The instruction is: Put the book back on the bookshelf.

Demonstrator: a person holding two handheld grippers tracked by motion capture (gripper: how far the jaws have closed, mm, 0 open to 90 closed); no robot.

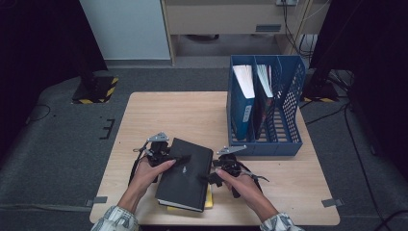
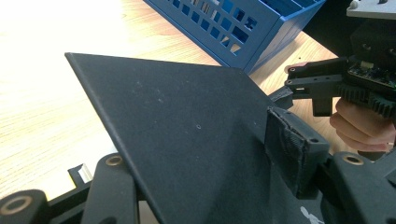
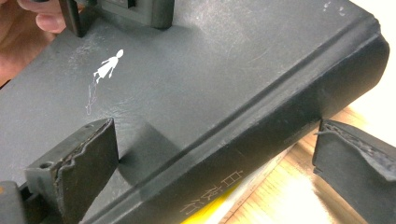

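Tabletop (image 1: 144, 115): black book (image 1: 185, 174) seemingly near-far.

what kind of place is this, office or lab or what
Probably a lab or office test area: a small wooden table on grey carpet, a blue file rack holding books, and loose cables on the floor.

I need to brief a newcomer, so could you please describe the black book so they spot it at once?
On the wooden table, look at the near edge, left of the blue file rack. The black book lies between both grippers atop something yellow, unlike the books standing in the rack.
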